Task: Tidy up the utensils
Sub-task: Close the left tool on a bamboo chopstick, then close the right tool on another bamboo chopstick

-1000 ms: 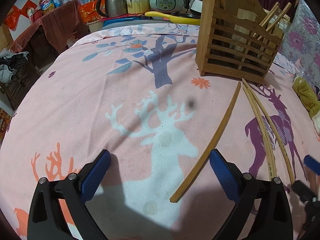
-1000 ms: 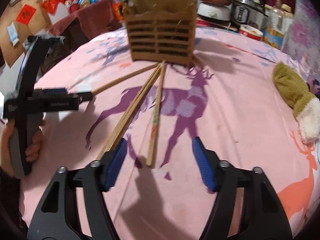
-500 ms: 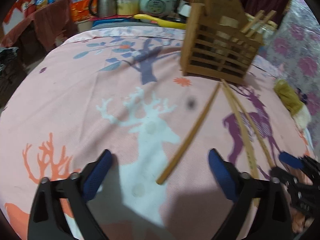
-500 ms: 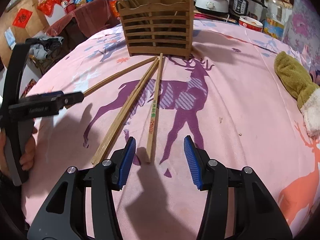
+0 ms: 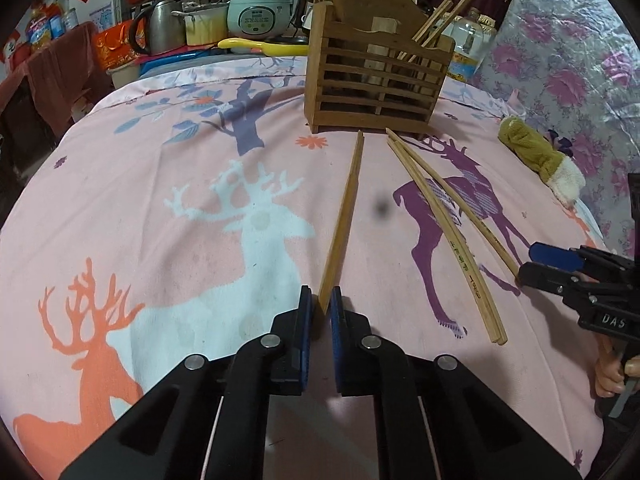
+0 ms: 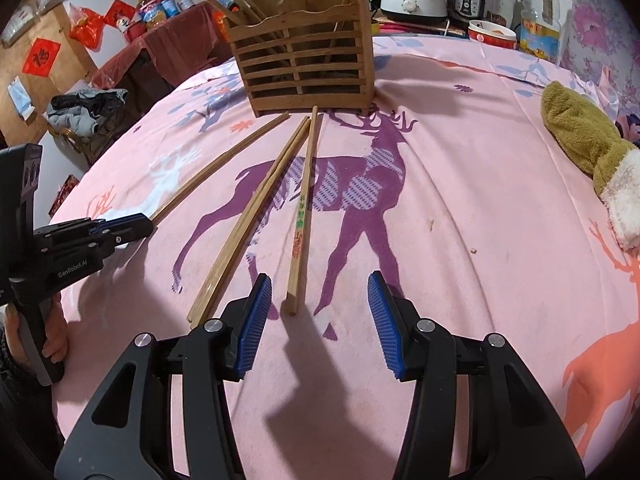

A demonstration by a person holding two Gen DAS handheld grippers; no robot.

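Observation:
A wooden slatted utensil holder (image 5: 376,76) with several chopsticks in it stands at the far side of the pink deer-print cloth (image 5: 160,200); it also shows in the right wrist view (image 6: 304,64). My left gripper (image 5: 320,308) is shut on the near end of a single chopstick (image 5: 344,216) that lies on the cloth. A pair of chopsticks (image 6: 248,220) and a printed chopstick (image 6: 302,216) lie beside it. My right gripper (image 6: 316,312) is open, with the printed chopstick's near end between its fingers.
A green and white plush mitt (image 6: 588,152) lies at the right on the cloth. Rice cookers (image 5: 258,14), a kettle (image 5: 160,30), pots and bottles stand behind the cloth. A chair draped in red cloth (image 6: 176,48) is at the far left.
My left gripper moved over the single chopstick's near end and shut on it. My right gripper stayed open and drew closer to the printed chopstick's end.

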